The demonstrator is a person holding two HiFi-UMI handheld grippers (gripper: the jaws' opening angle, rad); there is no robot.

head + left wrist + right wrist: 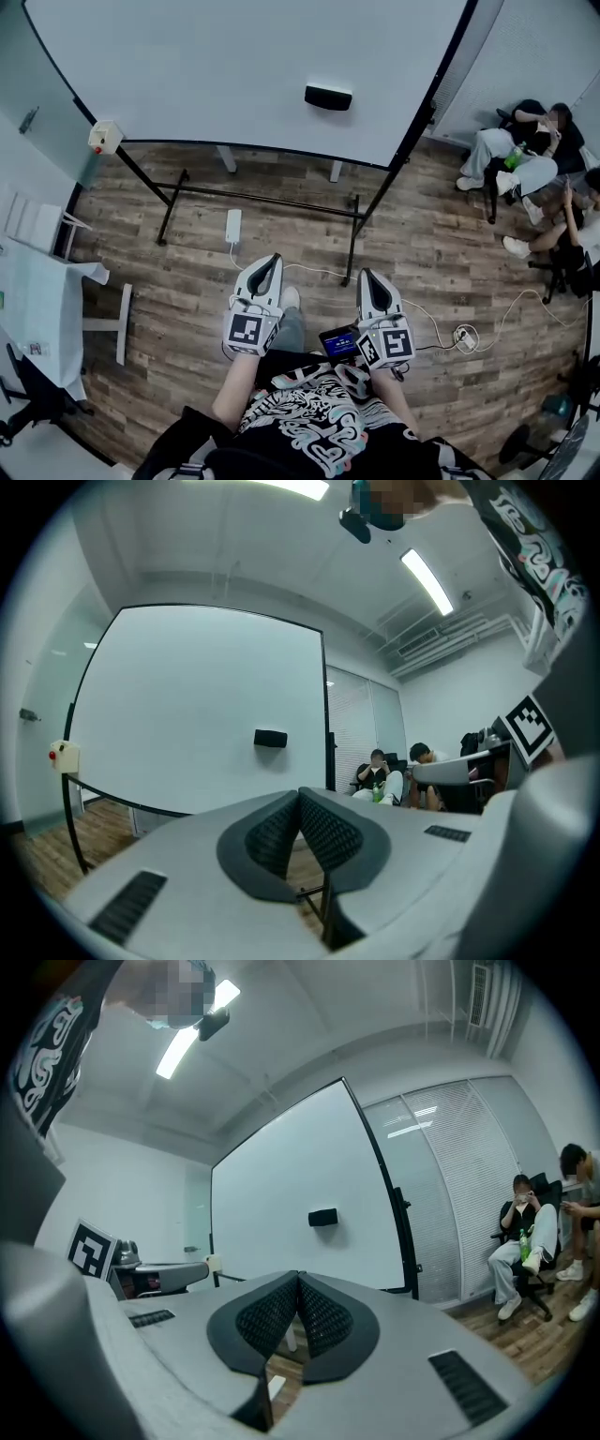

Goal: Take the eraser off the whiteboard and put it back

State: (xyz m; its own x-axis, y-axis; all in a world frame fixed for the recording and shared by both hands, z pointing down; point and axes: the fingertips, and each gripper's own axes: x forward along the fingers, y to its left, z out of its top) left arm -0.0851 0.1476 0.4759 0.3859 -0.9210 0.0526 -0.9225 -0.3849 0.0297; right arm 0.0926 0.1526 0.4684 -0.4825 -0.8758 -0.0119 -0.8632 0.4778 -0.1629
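Observation:
A black eraser (328,97) sticks to the whiteboard (206,75), right of its middle; it also shows as the eraser (270,739) in the left gripper view and the eraser (322,1217) in the right gripper view. My left gripper (270,262) and right gripper (367,277) are held side by side over the wooden floor, well short of the board and pointing at it. In both gripper views the jaws meet at the tips with nothing between them: left gripper (300,794), right gripper (298,1277).
The whiteboard stands on a black frame with floor bars (258,199). A white power strip (232,226) and cables lie on the floor. Seated people (525,150) are at the right. A white table (37,300) is at the left. A red-buttoned box (105,137) hangs on the board's left edge.

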